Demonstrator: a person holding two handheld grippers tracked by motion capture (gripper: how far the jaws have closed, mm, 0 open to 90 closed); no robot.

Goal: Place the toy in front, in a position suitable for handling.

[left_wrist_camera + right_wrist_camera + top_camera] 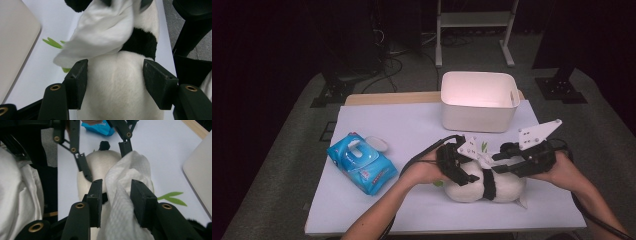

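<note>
A white plush panda (472, 190) with a black band lies on its side near the table's front edge. My left gripper (459, 172) holds its left end. In the left gripper view both pads (80, 75) press into the white body (117, 95). A white wipe (482, 157) is draped over the plush's top (100, 32). My right gripper (504, 162) comes in from the right. In the right gripper view the wipe (130, 167) hangs loosely between its parted jaws, over the plush (100, 162). That gripper (116, 187) is open.
A white plastic bin (479, 102) stands at the back of the lavender tabletop (412, 120). A blue pack of wipes (362, 162) with its lid flipped up lies at the left. Green leaves (172, 196) stick out beside the plush.
</note>
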